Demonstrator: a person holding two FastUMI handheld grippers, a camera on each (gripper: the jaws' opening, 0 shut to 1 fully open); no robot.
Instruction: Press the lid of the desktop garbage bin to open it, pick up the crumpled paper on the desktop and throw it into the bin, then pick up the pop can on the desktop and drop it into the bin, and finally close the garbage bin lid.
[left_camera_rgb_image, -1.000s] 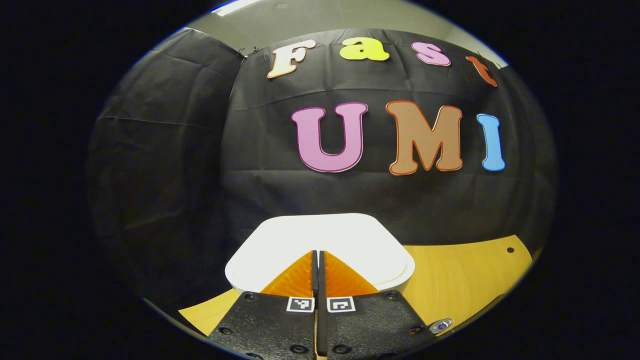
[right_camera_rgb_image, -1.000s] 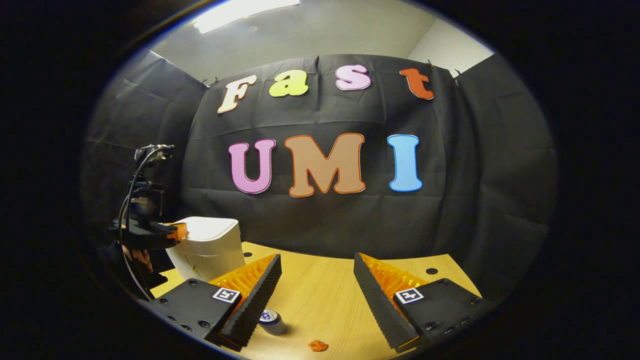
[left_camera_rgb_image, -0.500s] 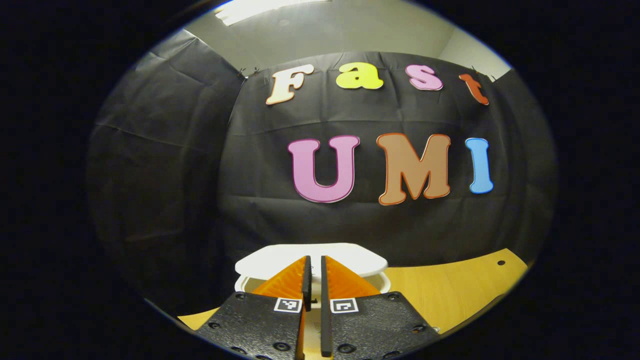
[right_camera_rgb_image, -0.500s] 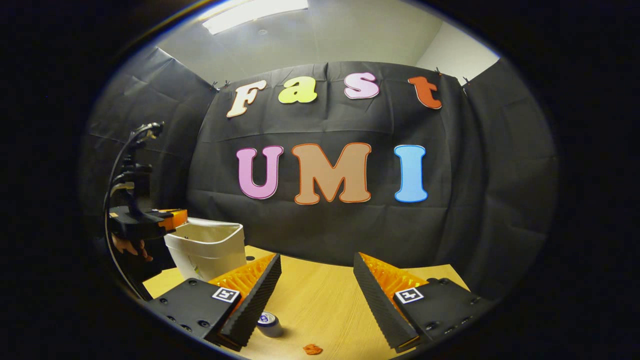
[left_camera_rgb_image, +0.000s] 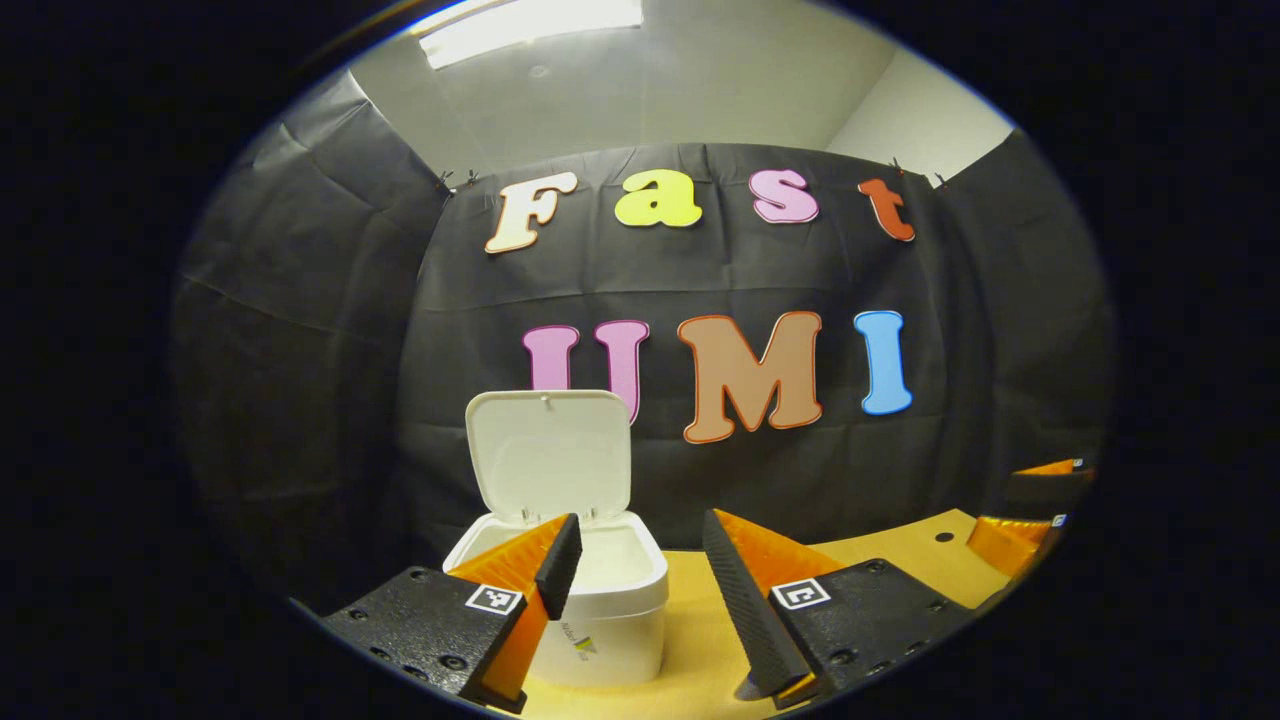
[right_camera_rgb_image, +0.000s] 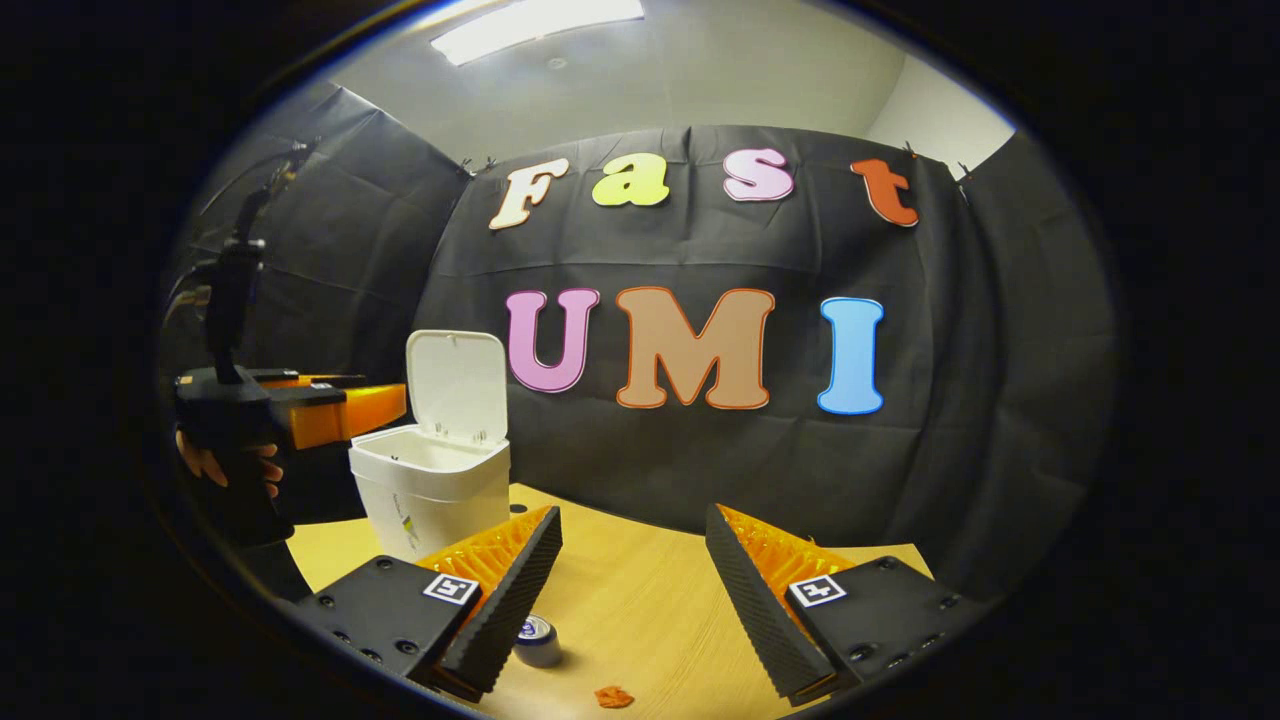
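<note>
- The right gripper (right_camera_rgb_image: 632, 570) hangs over the counter (right_camera_rgb_image: 650, 600) with its jaws spread wide and nothing between them.
- The crumpled paper (right_camera_rgb_image: 610, 696), a small orange wad, lies on the counter below and just ahead of those jaws, a little toward their left finger, near the counter's front edge.
- The pop can (right_camera_rgb_image: 538, 640) lies just left of the paper; it seems to rest on its side with one end facing the camera, so its long axis would run roughly along the fingers, though it is too small to be sure.
- The left gripper (left_camera_rgb_image: 632, 570) is held level, its jaws also open and empty. In the right gripper view it sits beside the bin, held by a hand (right_camera_rgb_image: 225, 470).
- The desktop garbage bin (right_camera_rgb_image: 432, 490) stands toward the counter's left side near the back edge; its lid (right_camera_rgb_image: 457, 385) stands upright and the mouth is open.
- Judged from this, the lid press is done and the paper is next; the right gripper is the nearer one and needs to drop down and slightly left.
</note>
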